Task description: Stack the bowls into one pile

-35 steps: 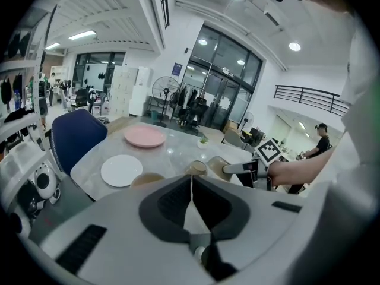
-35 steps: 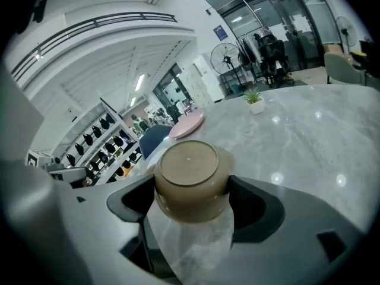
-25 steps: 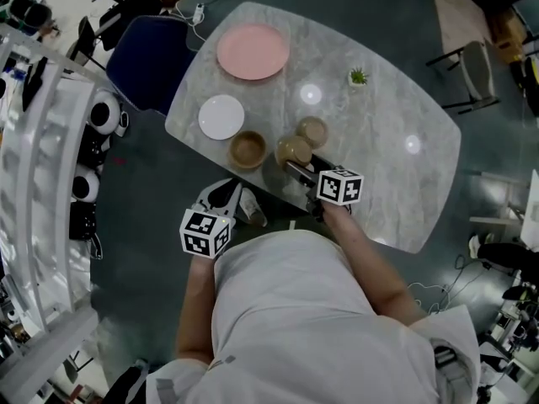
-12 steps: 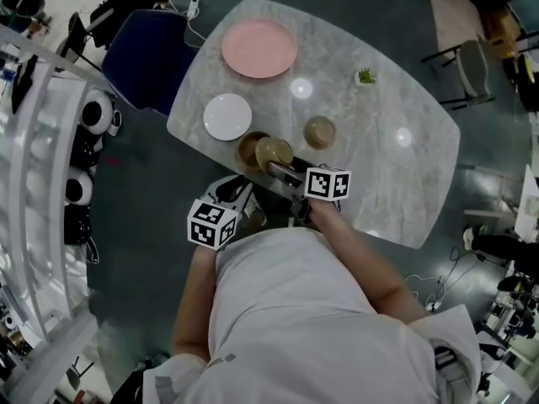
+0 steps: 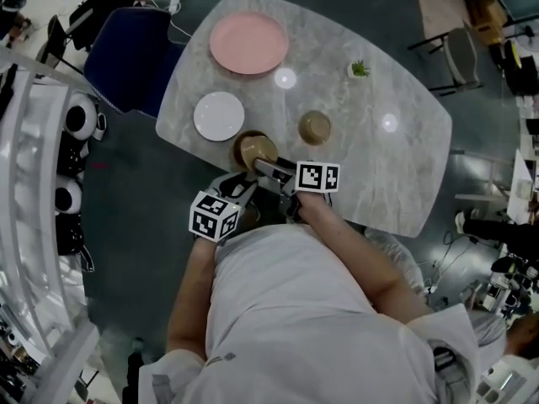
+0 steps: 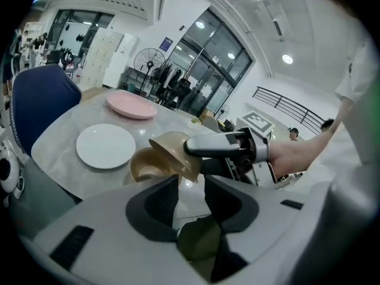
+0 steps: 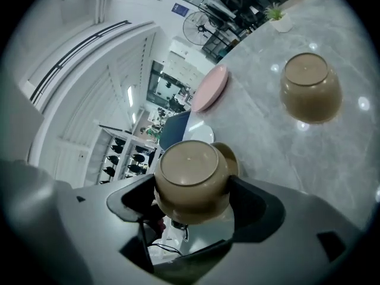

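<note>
Above table bowl (image 6: 141, 166), right gripper (image 7: 194, 198) clamps tilted bowl (image 7: 191, 174).

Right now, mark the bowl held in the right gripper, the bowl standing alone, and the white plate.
held bowl (image 7: 189, 165): right gripper view, on its flat underside.
lone bowl (image 5: 314, 127): head view, on its middle.
white plate (image 5: 219, 116): head view, centre of its face.

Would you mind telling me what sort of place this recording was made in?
Probably an open office or lab hall: a marble-look table beside a navy office chair, a white storage rack along one side, and glass-walled partitions behind.
</note>
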